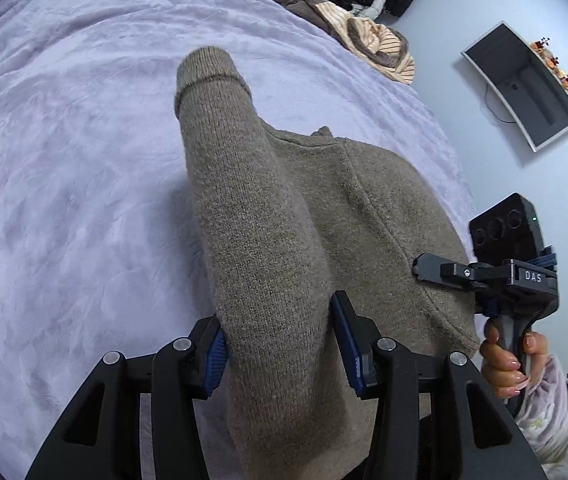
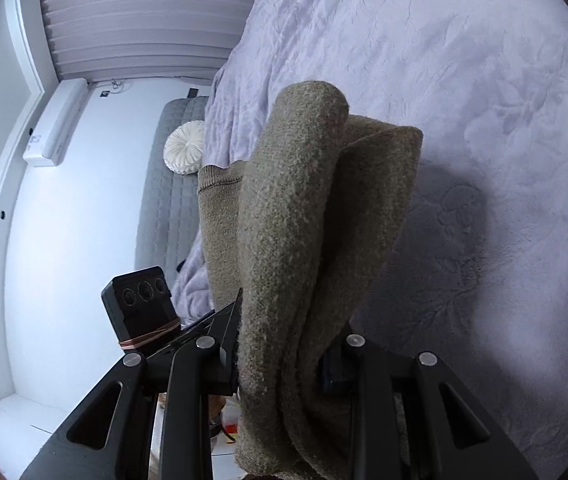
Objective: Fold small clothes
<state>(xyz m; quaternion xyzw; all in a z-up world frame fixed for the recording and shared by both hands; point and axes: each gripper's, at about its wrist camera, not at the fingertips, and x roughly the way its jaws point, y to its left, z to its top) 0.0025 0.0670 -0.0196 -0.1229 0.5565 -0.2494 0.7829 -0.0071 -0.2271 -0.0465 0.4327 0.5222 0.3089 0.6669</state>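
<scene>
A taupe knit sweater [image 1: 292, 216] hangs over the lilac bedspread [image 1: 64, 200]. My left gripper [image 1: 280, 352] is shut on the sweater, with a sleeve running forward between its blue pads [image 1: 216, 360]. The sleeve's cuff [image 1: 208, 76] points away. My right gripper [image 2: 284, 364] is shut on a folded thickness of the same sweater [image 2: 308, 220], held above the bed. The right gripper also shows in the left wrist view [image 1: 424, 268] at the sweater's right edge, held by a hand. The left gripper's camera block [image 2: 140, 300] shows in the right wrist view.
A heap of brown, striped and black clothes [image 1: 324, 4] lies at the bed's far edge. A dark monitor [image 1: 524, 84] stands off the bed. A white round cushion [image 2: 184, 152] on a grey quilted seat [image 2: 168, 184] sits by the bed, under a wall air conditioner [image 2: 56, 124].
</scene>
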